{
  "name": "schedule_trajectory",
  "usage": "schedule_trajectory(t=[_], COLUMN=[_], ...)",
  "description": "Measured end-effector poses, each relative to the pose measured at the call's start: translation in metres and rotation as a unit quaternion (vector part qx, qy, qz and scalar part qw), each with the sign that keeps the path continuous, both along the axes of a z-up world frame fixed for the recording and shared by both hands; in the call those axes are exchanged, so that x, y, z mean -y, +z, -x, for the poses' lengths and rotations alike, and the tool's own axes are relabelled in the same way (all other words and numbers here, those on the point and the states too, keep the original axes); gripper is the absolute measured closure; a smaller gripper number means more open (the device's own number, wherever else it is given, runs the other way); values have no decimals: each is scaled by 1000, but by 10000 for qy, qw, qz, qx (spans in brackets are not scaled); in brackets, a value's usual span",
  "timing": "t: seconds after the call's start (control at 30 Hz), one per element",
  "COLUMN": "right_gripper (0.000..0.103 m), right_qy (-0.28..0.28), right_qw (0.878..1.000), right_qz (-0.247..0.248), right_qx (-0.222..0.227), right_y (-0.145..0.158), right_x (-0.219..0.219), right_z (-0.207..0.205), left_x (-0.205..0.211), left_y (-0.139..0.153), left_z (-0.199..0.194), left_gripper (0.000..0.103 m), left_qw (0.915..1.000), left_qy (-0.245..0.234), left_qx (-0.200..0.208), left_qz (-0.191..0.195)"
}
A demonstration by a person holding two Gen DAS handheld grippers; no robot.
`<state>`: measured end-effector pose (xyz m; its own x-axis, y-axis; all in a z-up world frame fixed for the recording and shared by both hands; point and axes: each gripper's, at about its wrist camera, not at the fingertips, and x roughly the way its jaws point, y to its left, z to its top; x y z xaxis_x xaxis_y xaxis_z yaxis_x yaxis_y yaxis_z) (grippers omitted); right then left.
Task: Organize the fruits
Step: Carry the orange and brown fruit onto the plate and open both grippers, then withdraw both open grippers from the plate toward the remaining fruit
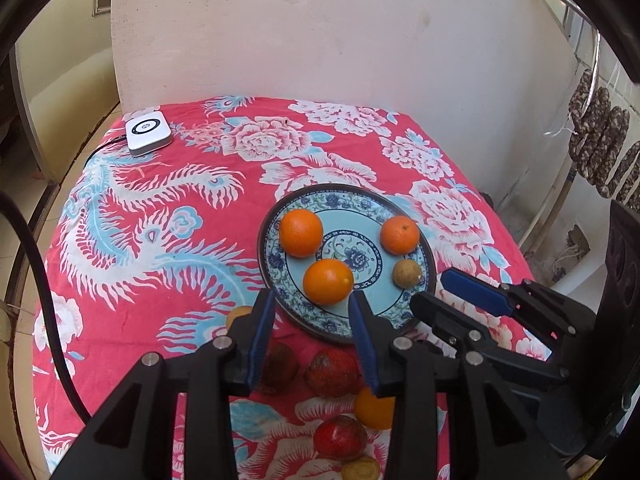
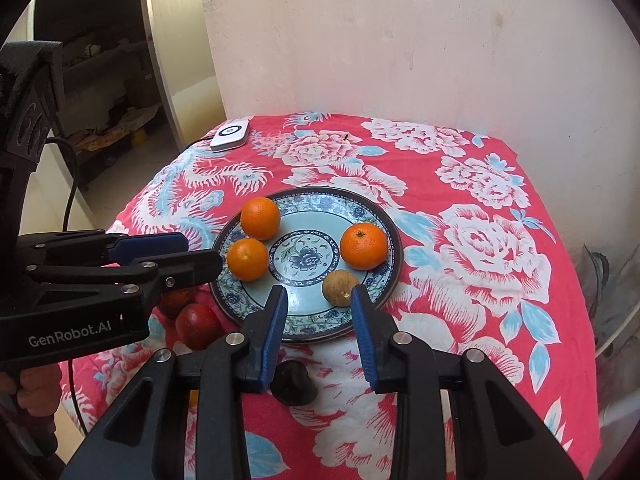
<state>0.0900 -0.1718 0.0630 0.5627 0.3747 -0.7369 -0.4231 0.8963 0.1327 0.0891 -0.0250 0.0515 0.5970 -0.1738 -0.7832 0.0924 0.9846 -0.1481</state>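
**Both tongs empty, loose fruit lying near the left one**

The left tongs (image 1: 312,300) hover with fingers apart and nothing between them, tips over the near rim of the plate (image 1: 276,280). The right tongs (image 2: 318,296) also stand apart and empty, tips over the plate's near edge, just beside the small brown fruit (image 2: 340,288).

On the plate lie three oranges: one at the far left (image 1: 301,233), one at the near left (image 1: 328,281), one at the far right (image 1: 400,235). The brown fruit sits at the near right, apart from them.

The unsorted fruit lies on the cloth (image 1: 160,240) on the near side of the plate, under and behind the left tongs: a red fruit (image 1: 332,372) between its fingers from this view, a darker red one (image 1: 278,368) beside it, another red one (image 1: 340,436) nearer still, an orange (image 1: 372,408) partly hidden by the right finger, a yellowish fruit (image 1: 238,316) peeking out by the left finger, and a brownish one (image 1: 360,469) at the bottom edge. A dark fruit (image 2: 292,384) lies below the right tongs, just short of the plate.

The coming move likely turns on this: the loose fruit lies back toward the person, below the tips, so either tongs must draw back and drop. The left is nearer the red ones; the right is nearer the dark fruit. All are roundish, so no long axis matters. A white device (image 1: 148,132) sits at the far corner, well apart.
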Motion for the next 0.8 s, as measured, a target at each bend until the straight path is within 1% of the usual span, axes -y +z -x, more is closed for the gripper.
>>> schedule_trajectory(t=[0.37,0.8], right_gripper=[69,69], right_qy=[-26,57], right_qw=[10000,9999], right_qz=[11,67], right_qx=[59,121], right_y=[8,15], right_x=[3,0], right_z=[17,35], left_x=[-12,-27], left_y=[6,4], left_z=[19,42], left_gripper=[63,63], left_qw=[9999,9996], left_qy=[134,289], left_qx=[10,-52], left_qz=[-1,-5])
